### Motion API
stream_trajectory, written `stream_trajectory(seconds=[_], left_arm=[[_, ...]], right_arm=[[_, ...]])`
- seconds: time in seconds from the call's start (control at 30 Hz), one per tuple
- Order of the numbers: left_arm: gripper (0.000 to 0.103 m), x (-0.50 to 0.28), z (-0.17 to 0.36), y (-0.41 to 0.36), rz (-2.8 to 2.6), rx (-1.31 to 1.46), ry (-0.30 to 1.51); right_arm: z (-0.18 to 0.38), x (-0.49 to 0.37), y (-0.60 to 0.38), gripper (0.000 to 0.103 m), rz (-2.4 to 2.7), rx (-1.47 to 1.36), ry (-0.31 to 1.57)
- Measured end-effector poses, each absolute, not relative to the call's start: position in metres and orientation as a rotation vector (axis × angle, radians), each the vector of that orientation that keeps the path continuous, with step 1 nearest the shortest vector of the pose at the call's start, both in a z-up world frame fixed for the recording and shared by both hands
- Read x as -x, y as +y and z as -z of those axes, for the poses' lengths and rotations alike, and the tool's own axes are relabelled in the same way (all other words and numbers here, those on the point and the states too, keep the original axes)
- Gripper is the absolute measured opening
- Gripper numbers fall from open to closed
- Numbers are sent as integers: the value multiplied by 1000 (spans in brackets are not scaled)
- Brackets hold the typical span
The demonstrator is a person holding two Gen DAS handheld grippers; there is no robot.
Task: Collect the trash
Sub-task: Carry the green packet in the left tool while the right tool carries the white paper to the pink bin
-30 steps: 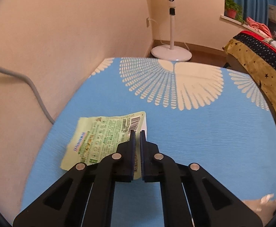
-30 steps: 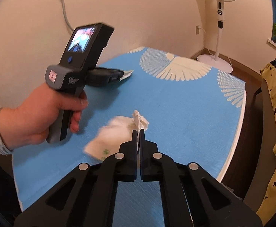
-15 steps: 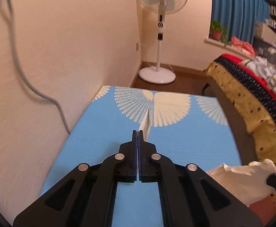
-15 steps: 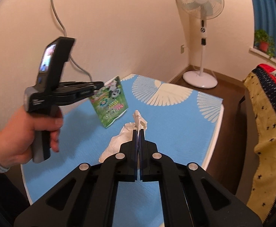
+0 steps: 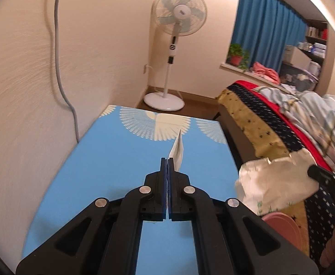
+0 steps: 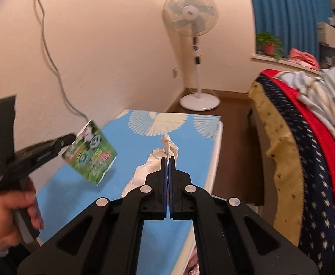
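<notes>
My left gripper (image 5: 167, 159) is shut on a green snack wrapper (image 5: 177, 149), seen edge-on in the left wrist view. In the right wrist view the left gripper (image 6: 70, 138) holds the wrapper (image 6: 89, 152) in the air above the blue table (image 6: 126, 160). My right gripper (image 6: 168, 158) is shut on a crumpled white tissue (image 6: 144, 171), lifted above the table. The tissue (image 5: 270, 183) also shows at the right of the left wrist view, over the table's right edge.
A pink bin rim (image 5: 282, 226) shows low right beside the blue table (image 5: 121, 160). A bed with a yellow and red cover (image 5: 270, 123) runs along the right. A standing fan (image 5: 165, 100) is behind the table. A grey cable (image 5: 62, 75) hangs on the left wall.
Both grippers have risen from the table with their trash. The wrapper left the surface and now hangs in the air. The tissue moved up and to the right, toward the table's edge.
</notes>
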State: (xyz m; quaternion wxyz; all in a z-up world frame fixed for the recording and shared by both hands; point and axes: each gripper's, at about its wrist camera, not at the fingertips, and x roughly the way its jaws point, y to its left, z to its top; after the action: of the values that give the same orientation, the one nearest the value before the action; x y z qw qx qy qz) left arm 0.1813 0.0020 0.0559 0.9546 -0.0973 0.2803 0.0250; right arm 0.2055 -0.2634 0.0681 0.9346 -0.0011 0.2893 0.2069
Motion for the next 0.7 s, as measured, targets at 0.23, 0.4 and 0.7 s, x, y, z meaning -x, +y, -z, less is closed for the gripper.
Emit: stream_trajectory(seconds=[0.23, 0.4, 0.7], left_arm=[[0, -142, -52, -24, 48, 220, 532], [0, -128, -43, -51, 128, 222, 523], [0, -113, -39, -100, 282, 233, 490]], right_arm=[[-56, -158, -287, 1, -267, -26, 585], [-42, -130, -306, 1, -160, -64, 590], [-29, -95, -346, 1, 84, -40, 562]])
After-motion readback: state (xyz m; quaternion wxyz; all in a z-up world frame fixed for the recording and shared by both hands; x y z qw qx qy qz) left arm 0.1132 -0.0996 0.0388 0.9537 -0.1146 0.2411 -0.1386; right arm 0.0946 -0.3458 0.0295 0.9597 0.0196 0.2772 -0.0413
